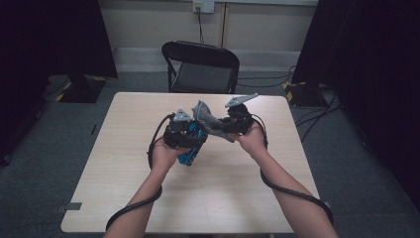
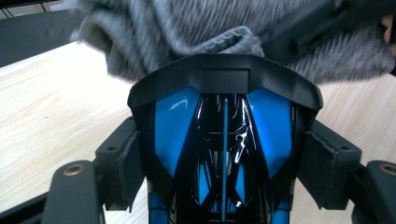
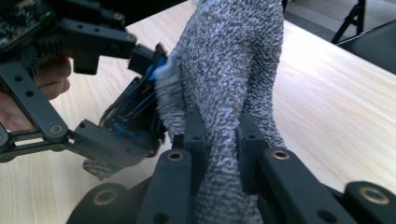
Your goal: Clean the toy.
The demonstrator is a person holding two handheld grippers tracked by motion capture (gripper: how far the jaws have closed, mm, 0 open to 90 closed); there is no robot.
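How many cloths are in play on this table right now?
1. The grey cloth is pinched between the right gripper fingers, draped against the blue-and-black toy car held by the left gripper over the table. Another could hide behind the hands.

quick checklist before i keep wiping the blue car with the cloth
1. Left gripper clamps the toy car, pads on both its sides: ok.
2. Right gripper shut on the cloth, fabric pinched between its pads: ok.
3. Cloth touches the car: ok, it lies against the car's end in the right gripper view.
4. Car held above the table, not resting on it: ok.
5. Cloth free of the left gripper's linkage: cannot tell, the cloth hangs close over it.
6. Dirt left on the car: cannot tell.
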